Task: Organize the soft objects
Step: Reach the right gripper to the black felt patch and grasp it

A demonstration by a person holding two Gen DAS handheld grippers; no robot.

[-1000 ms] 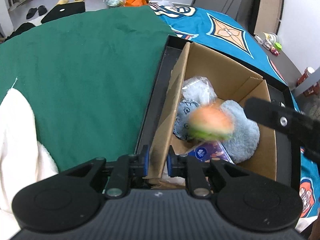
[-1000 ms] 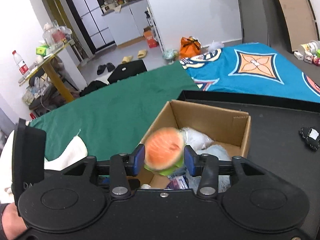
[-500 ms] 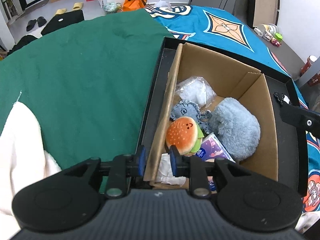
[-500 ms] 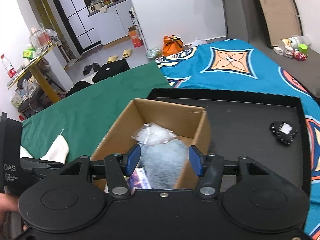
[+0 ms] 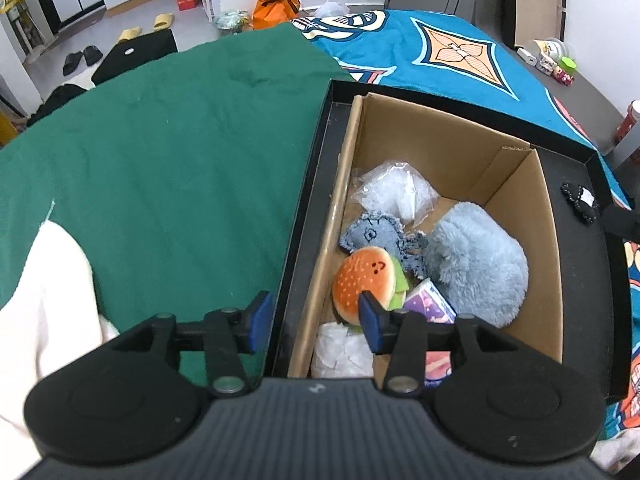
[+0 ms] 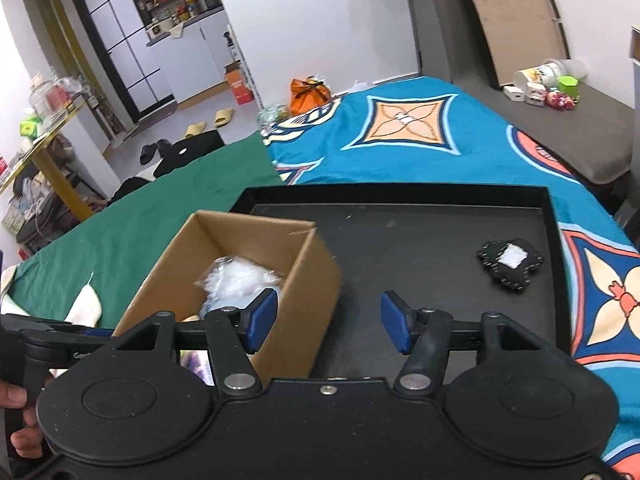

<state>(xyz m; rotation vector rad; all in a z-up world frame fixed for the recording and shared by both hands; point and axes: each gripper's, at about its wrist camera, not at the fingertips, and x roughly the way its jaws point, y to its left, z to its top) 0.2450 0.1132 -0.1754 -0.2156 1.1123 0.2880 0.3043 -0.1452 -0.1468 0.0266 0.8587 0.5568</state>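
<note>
A cardboard box [image 5: 516,196] stands in a black tray [image 5: 320,152]. Inside lie a burger plush [image 5: 366,280], a fluffy blue plush [image 5: 480,268], a small blue denim plush [image 5: 372,234], a clear bag of white stuffing [image 5: 394,194] and a purple packet [image 5: 430,306]. My left gripper [image 5: 314,322] straddles the box's left wall; its jaws are opening and the pads stand off the cardboard. My right gripper [image 6: 328,322] hovers over the box's right wall [image 6: 316,280] and the tray [image 6: 420,240], jaws opening, nothing held. A black felt piece [image 6: 510,262] with a white patch lies on the tray.
The tray rests on a bed with a green cloth [image 5: 160,160] and a teal patterned blanket [image 6: 400,140]. A white fabric [image 5: 44,292] lies at the left. A person's hand [image 6: 16,420] holds the left gripper's handle. Small jars and toys [image 6: 544,84] sit on a far bench.
The burger plush left my right gripper and now lies in the box. My right gripper swung right over the tray. My left gripper's jaws widened off the box wall.
</note>
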